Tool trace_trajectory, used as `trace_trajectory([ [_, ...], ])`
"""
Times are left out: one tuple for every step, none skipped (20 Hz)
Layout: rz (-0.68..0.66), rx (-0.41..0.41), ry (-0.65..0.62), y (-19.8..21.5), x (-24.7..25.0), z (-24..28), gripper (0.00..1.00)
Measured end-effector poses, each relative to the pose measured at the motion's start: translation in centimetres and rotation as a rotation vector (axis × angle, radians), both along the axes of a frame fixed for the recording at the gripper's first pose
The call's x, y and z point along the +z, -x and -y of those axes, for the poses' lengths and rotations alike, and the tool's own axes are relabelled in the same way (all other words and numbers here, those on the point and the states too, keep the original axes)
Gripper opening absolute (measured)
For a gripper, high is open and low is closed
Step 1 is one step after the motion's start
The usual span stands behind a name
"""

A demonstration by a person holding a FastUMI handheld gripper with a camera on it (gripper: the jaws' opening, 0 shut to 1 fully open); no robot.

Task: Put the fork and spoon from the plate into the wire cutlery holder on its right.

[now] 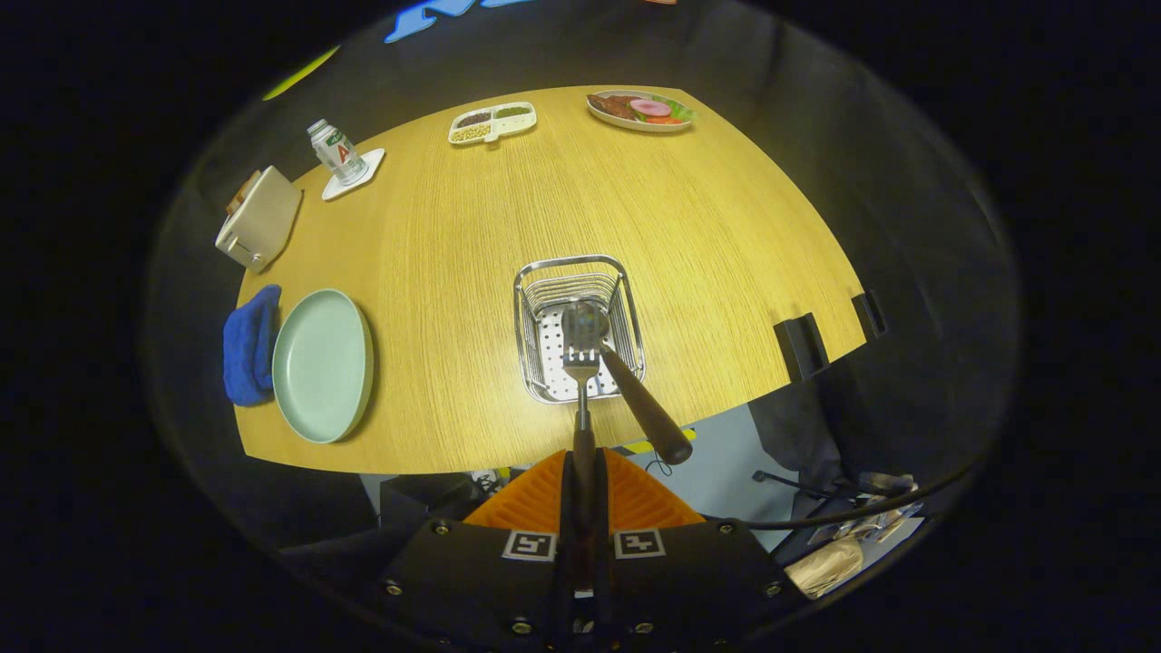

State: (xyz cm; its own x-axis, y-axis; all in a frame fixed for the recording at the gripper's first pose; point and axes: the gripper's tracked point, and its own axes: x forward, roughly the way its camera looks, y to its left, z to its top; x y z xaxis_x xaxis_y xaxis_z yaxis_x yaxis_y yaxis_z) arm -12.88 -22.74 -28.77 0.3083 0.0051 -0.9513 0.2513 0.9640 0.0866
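My gripper [582,472] is shut on the dark handle of the fork [581,367], both orange fingers [635,494] pressed against it. The fork points forward, and its tines hang over the near rim of the wire cutlery holder [535,313]. The spoon [626,381] stands in the holder: its bowl rests on the perforated bottom and its brown handle leans out over the near right edge. The pale green plate [322,363] lies bare on the wooden table [580,199], to the left of the holder.
A blue cloth [249,345] lies against the plate's left side. Farther back stand a toaster [258,218], a small bottle [336,150] on a white coaster, a divided dish [492,122] and a food plate [639,109]. Two black clamps [803,345] grip the table's right edge.
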Motion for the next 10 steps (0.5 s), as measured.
trace_trajectory([
  [0.006,-0.006,-0.003,-0.1,0.1,0.0,0.09],
  [0.016,-0.010,-0.002,-0.3,0.2,0.0,0.09],
  [0.027,-0.016,-0.001,-0.6,0.5,0.1,0.11],
  [0.038,-0.016,-0.005,-0.8,0.7,0.0,0.11],
  [0.049,-0.021,-0.002,-1.1,1.0,0.0,0.11],
  [0.059,-0.025,0.003,-1.3,1.2,0.2,0.13],
  [0.071,-0.027,0.002,-1.5,1.4,0.2,0.13],
  [0.078,-0.033,0.007,-1.6,1.7,0.2,0.31],
  [0.089,-0.041,0.012,-1.6,1.8,0.4,0.36],
  [0.102,-0.046,0.001,-1.8,2.1,0.2,0.39],
])
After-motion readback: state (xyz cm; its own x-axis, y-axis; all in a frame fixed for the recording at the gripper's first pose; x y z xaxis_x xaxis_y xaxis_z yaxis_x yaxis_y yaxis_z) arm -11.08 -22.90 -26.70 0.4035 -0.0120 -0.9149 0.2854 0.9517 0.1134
